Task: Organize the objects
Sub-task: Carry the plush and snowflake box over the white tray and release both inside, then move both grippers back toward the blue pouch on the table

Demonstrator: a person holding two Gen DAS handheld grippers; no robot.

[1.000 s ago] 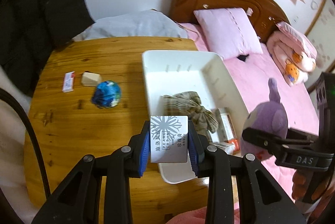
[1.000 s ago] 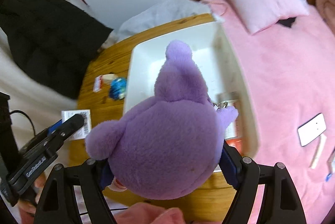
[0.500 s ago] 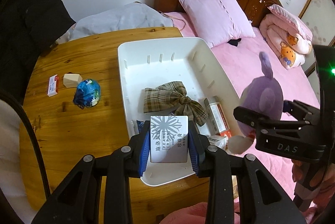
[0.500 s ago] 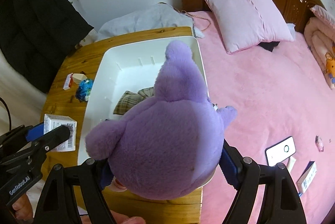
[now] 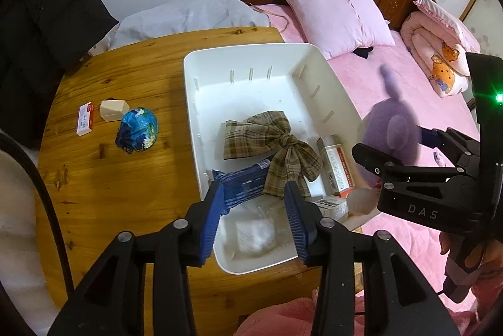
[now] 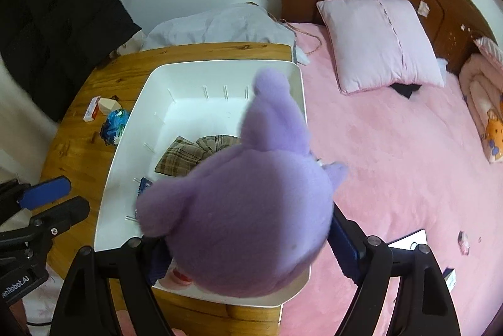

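A: Starting at the left, what is on the wooden tabletop (image 5: 103,179)?

B: A small red and white packet (image 5: 85,119), a cream block (image 5: 113,110) just beside it, and a crumpled blue bag (image 5: 138,128) still wait outside the white bin (image 5: 251,57). By the look of them all three are light. The bag looks soft and would need a pinch across its bunched middle. The packet lies flat, so its long edges seem the best hold.

A: And the left hand-held gripper (image 5: 255,221)?

B: It points down over the near end of the bin. Its blue pads (image 5: 211,224) have just been opening and now stand apart with nothing between them. Half a second ago they clamped a small white box printed with a snowflake. Now a blurred white shape (image 5: 254,237), probably that box, lies in the bin below them.

A: What else is in the bin?

B: A plaid fabric bow (image 5: 276,150), a dark blue packet (image 5: 243,183) and a few small cartons (image 5: 334,168).

A: And on the right?

B: The right hand-held gripper (image 6: 248,245) is spread wide around a purple plush toy (image 6: 251,210), pressing its sides. The toy hangs over the bin's near right corner, lower and further over it than a second ago. It looks soft and light, and would squash instead of slipping, so the hold across its round body suits it. A pink bed (image 6: 393,163) lies beyond.
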